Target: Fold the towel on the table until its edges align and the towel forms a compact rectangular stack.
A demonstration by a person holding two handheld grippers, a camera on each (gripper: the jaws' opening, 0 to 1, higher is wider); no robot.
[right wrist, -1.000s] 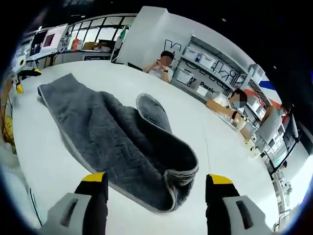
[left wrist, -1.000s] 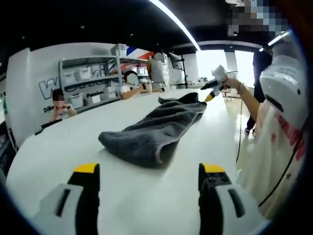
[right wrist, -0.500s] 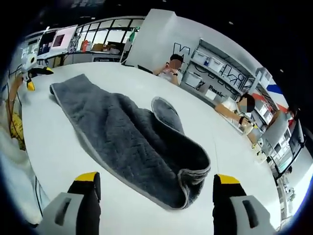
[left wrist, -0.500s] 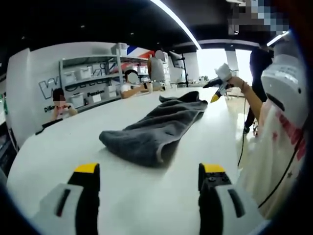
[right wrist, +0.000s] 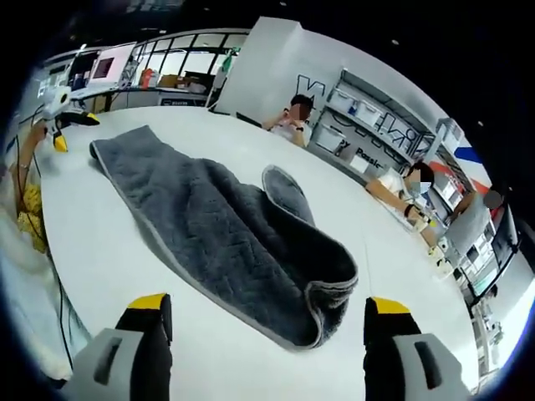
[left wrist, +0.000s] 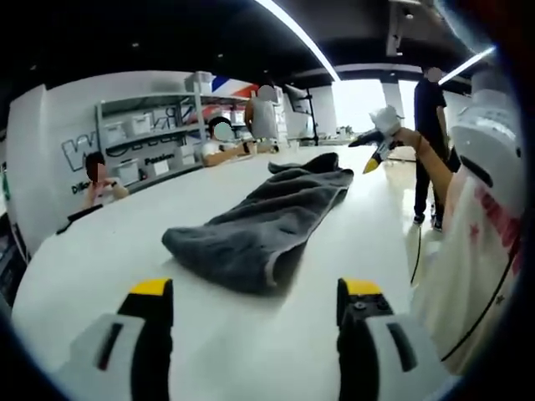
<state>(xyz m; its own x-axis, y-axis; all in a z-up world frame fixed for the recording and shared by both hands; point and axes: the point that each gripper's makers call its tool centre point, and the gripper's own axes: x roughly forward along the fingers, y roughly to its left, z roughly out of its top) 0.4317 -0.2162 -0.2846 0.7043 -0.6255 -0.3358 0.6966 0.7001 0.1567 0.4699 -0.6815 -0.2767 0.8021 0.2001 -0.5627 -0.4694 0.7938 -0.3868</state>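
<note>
A dark grey towel (left wrist: 259, 225) lies stretched out on the white table (left wrist: 125, 234), loosely folded lengthwise with a rumpled near end. In the left gripper view my left gripper (left wrist: 256, 288) is open just short of that end, with nothing between its jaws. My right gripper (left wrist: 374, 146) hovers in a hand beyond the towel's far corner. In the right gripper view the towel (right wrist: 226, 234) runs away to the upper left, its rolled-over end lying near my open right gripper (right wrist: 267, 302). At the towel's far end the left gripper (right wrist: 63, 125) is small at the upper left.
Two people sit along the table's far side (left wrist: 219, 144) in front of shelves with boxes (left wrist: 142, 138). Another person stands at the right (left wrist: 430, 117). The holder's white shirt (left wrist: 476, 242) and a hanging cable (left wrist: 411, 251) border the table's right edge.
The right gripper has drawn back slightly from the towel's rolled end and both views have shifted a little. The towel keeps its shape and place.
</note>
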